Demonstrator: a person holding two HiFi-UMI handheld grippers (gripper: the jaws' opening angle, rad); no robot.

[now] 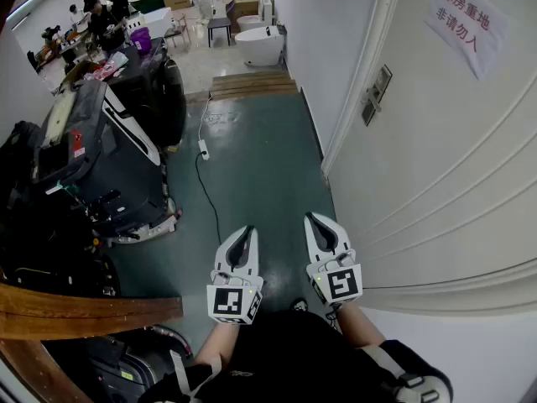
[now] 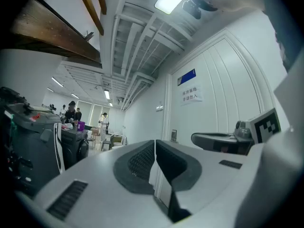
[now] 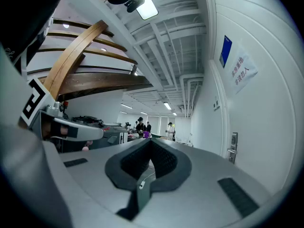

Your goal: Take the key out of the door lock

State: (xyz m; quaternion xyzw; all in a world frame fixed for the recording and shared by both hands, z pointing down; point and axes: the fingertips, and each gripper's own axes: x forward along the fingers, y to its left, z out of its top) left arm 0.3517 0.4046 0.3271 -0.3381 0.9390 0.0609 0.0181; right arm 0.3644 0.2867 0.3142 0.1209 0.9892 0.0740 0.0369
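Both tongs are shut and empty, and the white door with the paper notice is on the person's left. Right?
Not quite: the white door with the paper notice is on the person's right, as the head view shows. The left tongs and right tongs are indeed shut and empty.

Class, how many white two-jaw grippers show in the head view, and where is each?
2. The left white two-jaw gripper sits low centre over the green floor; the right gripper sits beside it, nearer the white panelled door. None seems hidden.
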